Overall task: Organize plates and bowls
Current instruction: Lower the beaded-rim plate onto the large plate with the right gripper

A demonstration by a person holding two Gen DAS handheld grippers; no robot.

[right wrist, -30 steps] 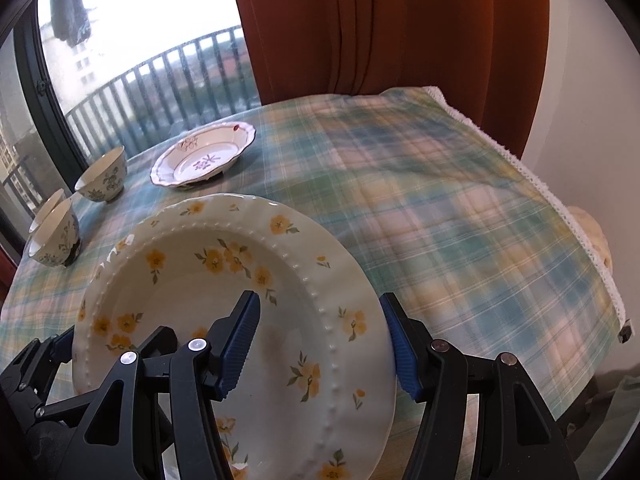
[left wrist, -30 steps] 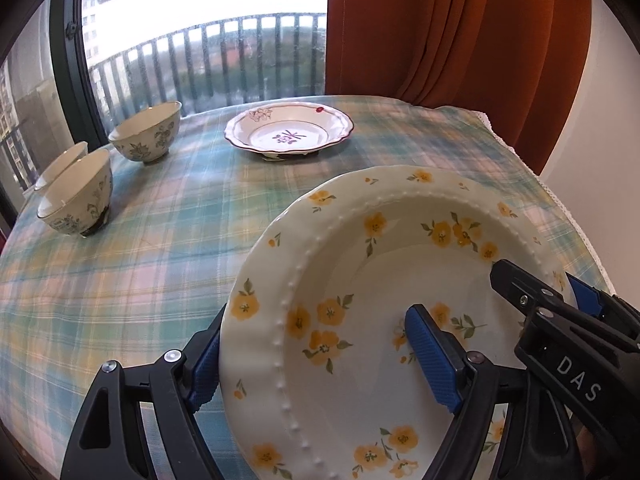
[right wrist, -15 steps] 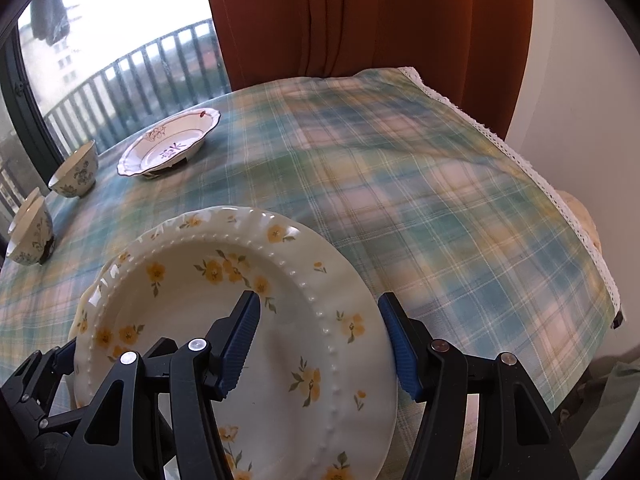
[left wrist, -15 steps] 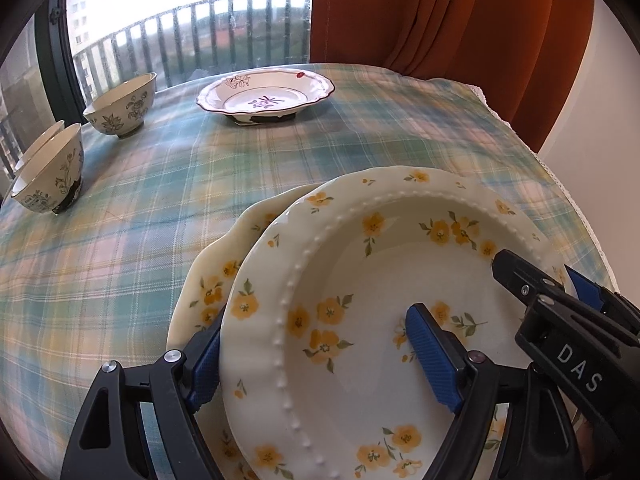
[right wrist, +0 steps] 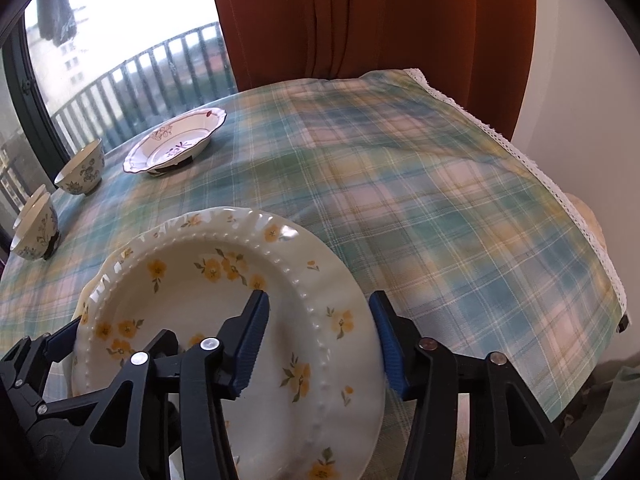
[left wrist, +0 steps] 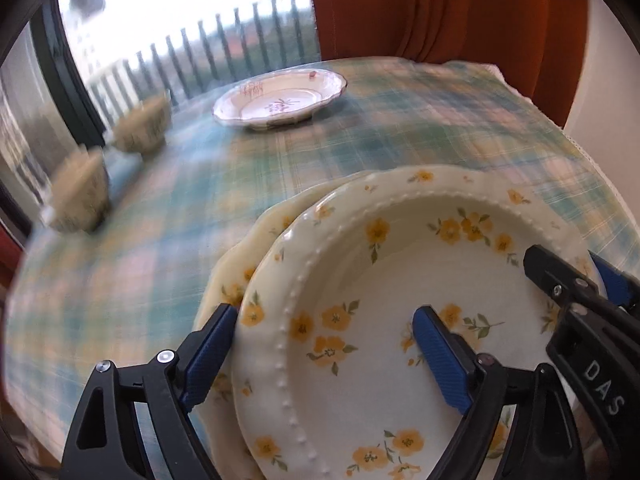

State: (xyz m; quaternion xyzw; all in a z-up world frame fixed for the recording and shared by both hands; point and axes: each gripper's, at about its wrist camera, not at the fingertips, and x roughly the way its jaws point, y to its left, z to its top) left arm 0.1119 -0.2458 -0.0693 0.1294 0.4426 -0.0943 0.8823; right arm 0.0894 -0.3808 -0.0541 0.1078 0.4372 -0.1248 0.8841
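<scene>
Now left wrist: my left gripper has been opening around the yellow-flower plate, pads off it; a second plate has appeared underneath at 9 o'clock. Right wrist: right gripper has been closing, straddling the rim at 3 o'clock; contact unclear. Only here bowls read sharp.

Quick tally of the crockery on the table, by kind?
Yellow-flower plates: 2, top plate on a second plate
Purple-flower dish: 1
Floral bowls: 3, one bowl, plus stacked pair
Total: 6
</scene>
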